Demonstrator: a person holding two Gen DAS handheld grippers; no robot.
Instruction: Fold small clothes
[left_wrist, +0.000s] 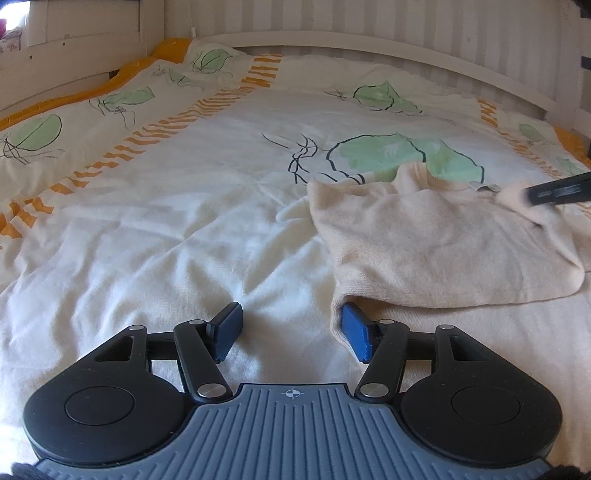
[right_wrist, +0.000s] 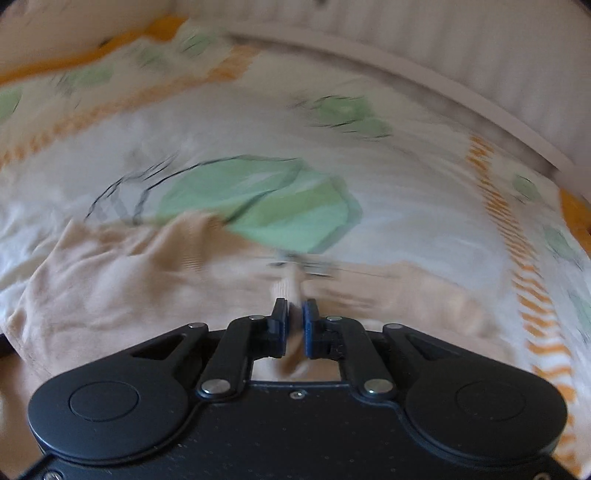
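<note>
Small cream sweater (left_wrist: 436, 236) lies on the bed's leaf-print cover (left_wrist: 207, 206), right of centre, collar toward the headboard (left_wrist: 369, 40). Right gripper (right_wrist: 294, 325) is clamped on a pinch of knit near the collar and shoulder; its view is blurred. Left gripper (left_wrist: 291, 325) is apart, holding nothing, its right pad just at the near hem corner.

Judgement: close the left on that hem corner before lifting, so both corners travel together and the fold lands square.

Room: open cover to the left; cover edge and bed rail (left_wrist: 546, 92) close on the right.

Bedspread (right_wrist: 258, 147) motion-blurred, right wrist view
</note>
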